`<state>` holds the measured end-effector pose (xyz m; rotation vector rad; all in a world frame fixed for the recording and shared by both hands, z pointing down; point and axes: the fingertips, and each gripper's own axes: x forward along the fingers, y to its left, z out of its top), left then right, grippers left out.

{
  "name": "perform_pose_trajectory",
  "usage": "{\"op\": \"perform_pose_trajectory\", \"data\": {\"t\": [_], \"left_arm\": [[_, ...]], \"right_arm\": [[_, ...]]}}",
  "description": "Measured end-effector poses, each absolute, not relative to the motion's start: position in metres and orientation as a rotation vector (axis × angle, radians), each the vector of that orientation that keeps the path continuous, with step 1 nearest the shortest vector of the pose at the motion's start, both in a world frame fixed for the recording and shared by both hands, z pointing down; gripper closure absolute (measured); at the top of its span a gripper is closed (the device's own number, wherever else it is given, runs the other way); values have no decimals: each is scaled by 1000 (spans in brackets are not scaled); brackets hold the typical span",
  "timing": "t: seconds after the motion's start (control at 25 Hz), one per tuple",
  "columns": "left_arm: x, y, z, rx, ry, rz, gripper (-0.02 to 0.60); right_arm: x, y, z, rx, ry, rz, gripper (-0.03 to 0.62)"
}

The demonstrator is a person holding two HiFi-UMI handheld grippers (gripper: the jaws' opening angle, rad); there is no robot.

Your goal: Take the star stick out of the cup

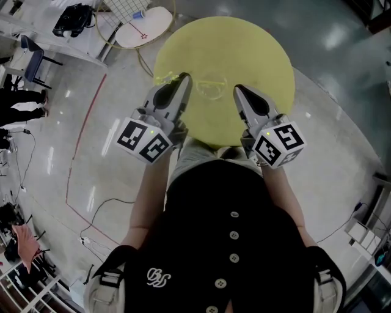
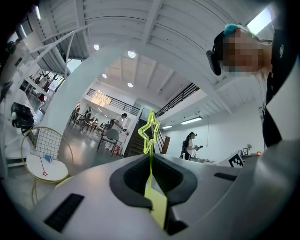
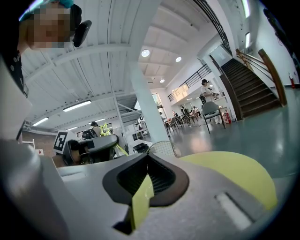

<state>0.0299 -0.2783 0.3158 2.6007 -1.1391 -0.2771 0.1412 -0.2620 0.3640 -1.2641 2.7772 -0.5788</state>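
Head view looks down on round table [image 1: 244, 49]; gripper views outward.

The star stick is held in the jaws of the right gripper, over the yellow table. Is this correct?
No. The star stick is held in the jaws of the left gripper, over the yellow table; the left gripper view shows them shut on its stem.

Round yellow table [image 1: 256, 55] stands on glossy grey floor [image 1: 330, 153] and carries one clear cup [image 1: 212, 85], upright, toward its near side; well apart at far left, small white round table [image 1: 153, 24] carries a small blue cup [image 1: 139, 14] and a red star [image 1: 145, 36].
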Motion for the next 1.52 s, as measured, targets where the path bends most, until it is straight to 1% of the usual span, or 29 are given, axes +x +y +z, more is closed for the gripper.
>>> {"op": "perform_pose_trajectory", "data": {"t": [0.56, 1.24, 1.52], "left_arm": [[45, -272, 327, 2600, -1105, -234, 560], [38, -266, 324, 2609, -1122, -237, 560], [48, -263, 321, 2626, -1093, -222, 560]], "right_arm": [[148, -244, 368, -1282, 2798, -560, 592], [145, -237, 368, -1276, 2811, -550, 592], [147, -234, 368, -1269, 2825, -554, 592]]}}
